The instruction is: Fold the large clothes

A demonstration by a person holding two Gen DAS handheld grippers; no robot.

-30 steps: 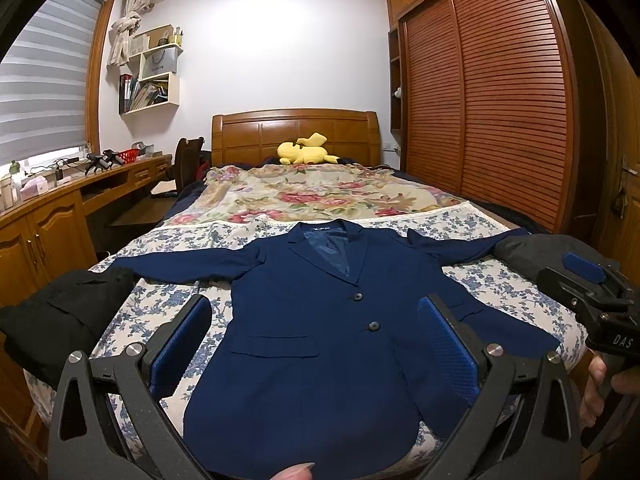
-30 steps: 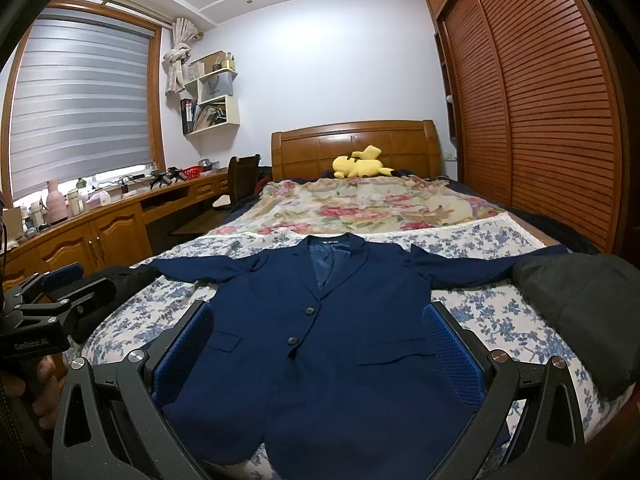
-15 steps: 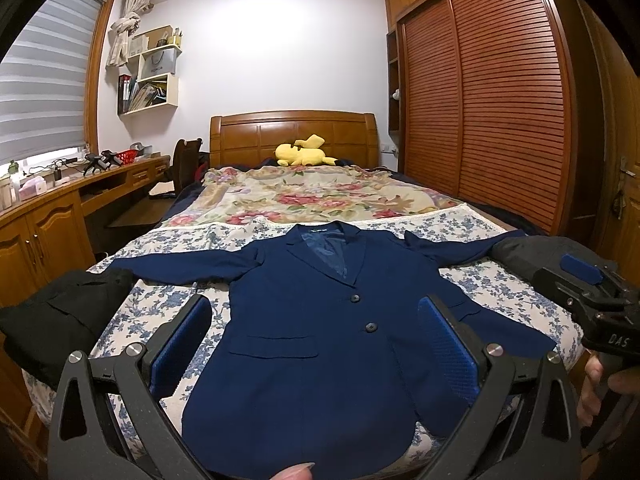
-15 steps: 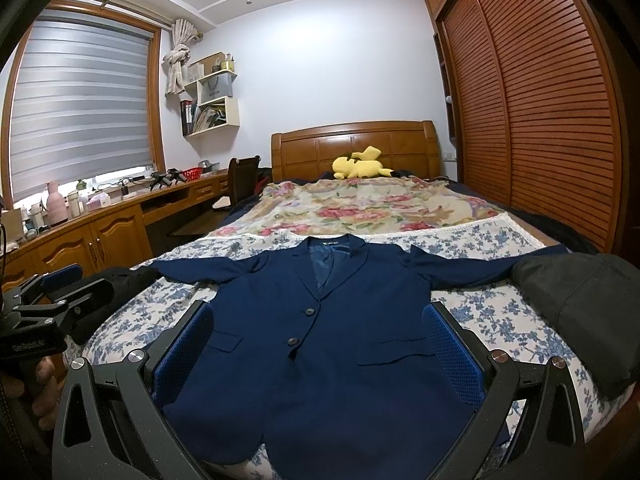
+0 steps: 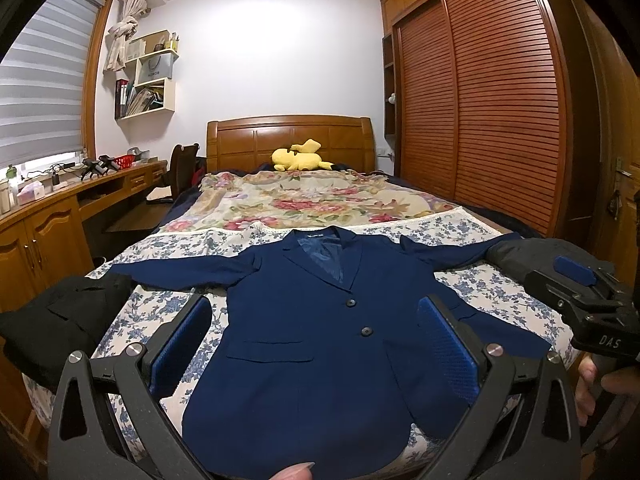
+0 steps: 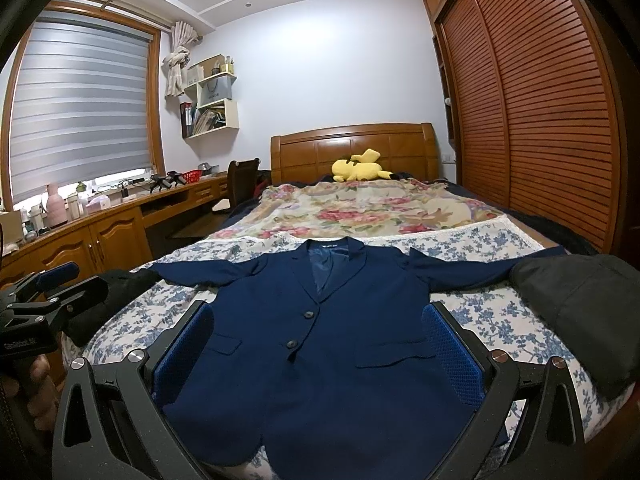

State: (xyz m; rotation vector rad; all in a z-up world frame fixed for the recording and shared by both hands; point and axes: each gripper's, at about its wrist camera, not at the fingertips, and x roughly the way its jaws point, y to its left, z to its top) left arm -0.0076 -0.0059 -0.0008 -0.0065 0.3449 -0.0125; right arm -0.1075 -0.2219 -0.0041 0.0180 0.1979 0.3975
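A navy blue suit jacket [image 5: 320, 332] [image 6: 344, 344] lies flat and face up on the foot of the bed, buttoned, with both sleeves spread out sideways. My left gripper [image 5: 314, 320] hovers above its lower hem, wide open and holding nothing. My right gripper [image 6: 318, 322] hangs likewise over the hem, open and empty. In the left wrist view the right gripper [image 5: 580, 292] appears at the right edge, held by a hand. The left gripper [image 6: 52, 284] shows at the left edge of the right wrist view.
The bed [image 5: 168, 248] has a blue-flowered sheet and a floral blanket [image 5: 312, 200] further back. A black garment [image 5: 60, 320] lies at the left corner, a dark grey one [image 6: 580, 308] at the right. A yellow plush toy [image 5: 298, 156], desk [image 5: 60, 208] and wardrobe [image 5: 500, 112] surround it.
Both grippers have stayed nearly still and open. The left wrist view has shifted slightly, so the jacket sits a touch higher in frame.
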